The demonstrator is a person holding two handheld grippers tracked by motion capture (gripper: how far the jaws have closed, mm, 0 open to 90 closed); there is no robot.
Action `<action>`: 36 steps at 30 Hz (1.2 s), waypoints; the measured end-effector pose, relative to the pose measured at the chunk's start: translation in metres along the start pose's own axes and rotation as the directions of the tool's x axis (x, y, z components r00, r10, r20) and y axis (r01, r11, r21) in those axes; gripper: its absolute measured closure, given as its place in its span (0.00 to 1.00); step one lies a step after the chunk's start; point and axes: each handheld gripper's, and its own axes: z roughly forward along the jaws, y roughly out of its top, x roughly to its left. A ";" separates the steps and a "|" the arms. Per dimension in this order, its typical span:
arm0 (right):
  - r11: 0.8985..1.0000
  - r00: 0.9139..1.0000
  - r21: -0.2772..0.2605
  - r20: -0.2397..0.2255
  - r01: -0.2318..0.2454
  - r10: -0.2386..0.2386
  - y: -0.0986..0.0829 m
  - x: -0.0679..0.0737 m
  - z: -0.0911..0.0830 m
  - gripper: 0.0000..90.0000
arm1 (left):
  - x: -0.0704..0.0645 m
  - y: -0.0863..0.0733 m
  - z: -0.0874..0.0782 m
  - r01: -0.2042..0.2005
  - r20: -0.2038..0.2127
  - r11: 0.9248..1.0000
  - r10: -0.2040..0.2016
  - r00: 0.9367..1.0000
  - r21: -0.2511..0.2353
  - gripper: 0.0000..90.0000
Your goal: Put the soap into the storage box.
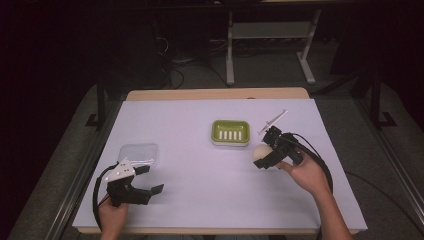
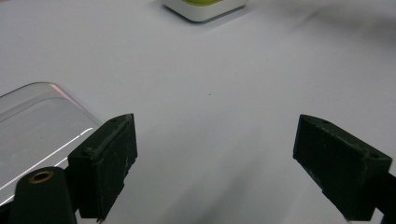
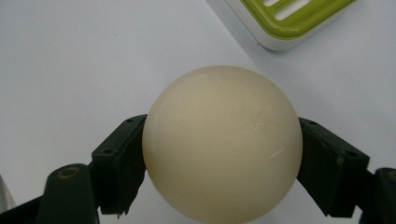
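Counting: one ball (image 3: 222,142), one dish (image 1: 230,132), one lid (image 1: 139,152).

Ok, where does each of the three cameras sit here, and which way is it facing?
High view: above the person's side, facing forward and down on the table; both forearms and claws show.
Left gripper view: on the left claw, along its open jaws toward the clear lid and green soap dish.
Right gripper view: on the right claw, clamping the cream ball.
Shared: the soap dish.

table (image 1: 210,170) bright, room behind dark | soft shadows under things | clear lid (image 2: 32,126) shines with glare | ball (image 3: 222,144) close-up, a bit blurry
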 end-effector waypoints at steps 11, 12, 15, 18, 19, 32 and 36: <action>1.000 1.000 -0.010 -0.009 0.010 -0.010 0.013 -0.001 -0.004 0.25 | 0.000 0.000 -0.001 -0.004 0.000 1.000 0.004 1.000 0.004 0.14; 1.000 1.000 -0.010 -0.009 0.012 -0.012 0.014 -0.001 -0.004 0.25 | 0.000 0.000 -0.001 -0.005 0.000 1.000 0.005 1.000 0.002 0.14; 1.000 1.000 -0.013 -0.012 0.014 -0.014 0.018 -0.001 -0.005 0.25 | 0.000 0.000 -0.002 -0.012 -0.003 1.000 0.012 1.000 0.001 0.14; 1.000 1.000 -0.012 -0.016 0.017 -0.017 0.023 0.000 -0.005 0.25 | 0.000 0.000 -0.002 -0.011 -0.003 1.000 0.011 1.000 0.000 0.14; 1.000 1.000 -0.013 -0.016 0.020 -0.021 0.024 0.000 -0.005 0.25 | 0.000 0.000 -0.002 -0.010 -0.003 1.000 0.010 1.000 0.000 0.14; 0.999 0.999 -0.036 -0.012 0.030 -0.031 0.049 -0.003 -0.013 0.25 | 0.000 0.000 -0.002 -0.006 -0.002 1.000 0.006 1.000 -0.003 0.14; 0.999 0.999 -0.036 -0.015 0.036 -0.037 0.056 -0.003 -0.013 0.25 | 0.000 0.000 -0.002 -0.006 -0.001 1.000 0.006 1.000 -0.003 0.14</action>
